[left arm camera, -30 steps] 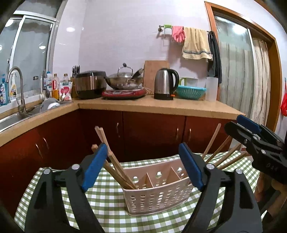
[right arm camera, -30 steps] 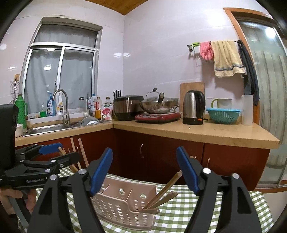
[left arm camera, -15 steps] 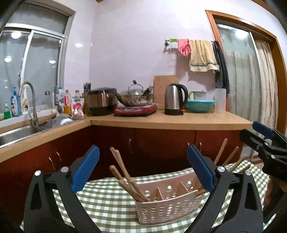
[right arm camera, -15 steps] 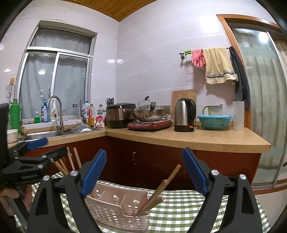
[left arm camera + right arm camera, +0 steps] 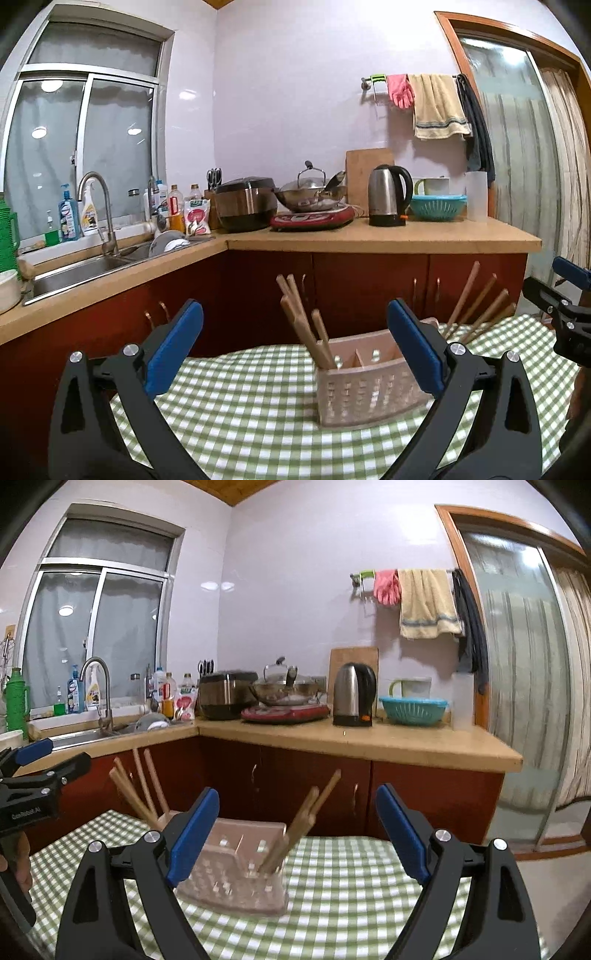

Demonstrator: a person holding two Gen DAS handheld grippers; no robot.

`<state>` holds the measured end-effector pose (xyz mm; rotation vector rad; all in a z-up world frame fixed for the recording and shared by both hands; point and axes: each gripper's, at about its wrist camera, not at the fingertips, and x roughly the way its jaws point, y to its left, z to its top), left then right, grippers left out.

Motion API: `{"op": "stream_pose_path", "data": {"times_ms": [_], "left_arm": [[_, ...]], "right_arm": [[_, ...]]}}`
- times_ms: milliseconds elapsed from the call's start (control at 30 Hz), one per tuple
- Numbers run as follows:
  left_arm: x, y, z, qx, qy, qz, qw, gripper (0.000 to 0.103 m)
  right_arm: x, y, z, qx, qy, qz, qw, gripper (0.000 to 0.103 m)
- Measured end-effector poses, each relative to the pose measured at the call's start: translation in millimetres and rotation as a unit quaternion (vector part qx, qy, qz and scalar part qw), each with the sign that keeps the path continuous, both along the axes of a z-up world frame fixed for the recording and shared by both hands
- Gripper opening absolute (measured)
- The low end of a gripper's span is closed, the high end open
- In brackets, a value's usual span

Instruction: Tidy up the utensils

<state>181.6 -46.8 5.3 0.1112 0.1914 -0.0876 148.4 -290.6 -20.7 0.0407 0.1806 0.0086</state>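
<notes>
A pale pink perforated utensil holder (image 5: 365,384) stands on the green checked tablecloth (image 5: 240,406); it also shows in the right wrist view (image 5: 240,871). Wooden chopsticks stand in its left end (image 5: 306,328) and its right end (image 5: 476,306). In the right wrist view they show at the far end (image 5: 140,794) and the near end (image 5: 299,827). My left gripper (image 5: 295,347) is open and empty, held back above the cloth. My right gripper (image 5: 297,834) is open and empty too, held above the holder.
A kitchen counter (image 5: 369,236) runs behind the table with a kettle (image 5: 388,195), wok, rice cooker and teal basket. A sink with tap (image 5: 99,218) lies at left. A glass door (image 5: 524,686) is at right.
Both grippers have pulled back and tilted upward, so the holder sits lower and farther in both views. Both stay open and empty. The chopsticks stay in the holder.
</notes>
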Motion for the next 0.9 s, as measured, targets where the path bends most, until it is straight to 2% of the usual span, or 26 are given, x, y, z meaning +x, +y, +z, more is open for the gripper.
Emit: {"op": "stream_pose_path", "data": {"times_ms": [200, 433, 767, 900], "left_arm": [[-30.8, 6.9, -14.1, 0.008, 0.022, 0.011, 0.9997, 0.098], [-68.2, 26.2, -27.9, -0.01, 0.058, 0.036, 0.9976, 0.098], [-124.6, 34.3, -22.2, -0.009, 0.044, 0.05, 0.9977, 0.098], [-142.3, 39.1, -16.8, -0.021, 0.034, 0.051, 0.9979, 0.098]], "right_arm": [[-23.3, 6.1, -16.7, 0.014, 0.033, -0.002, 0.999, 0.084], [-58.7, 12.5, -23.3, 0.028, 0.052, 0.003, 0.998, 0.084], [-101.1, 19.1, -13.6, 0.03, 0.046, 0.007, 0.998, 0.084], [-114.7, 20.9, -7.9, 0.029, 0.042, 0.007, 0.999, 0.084]]}}
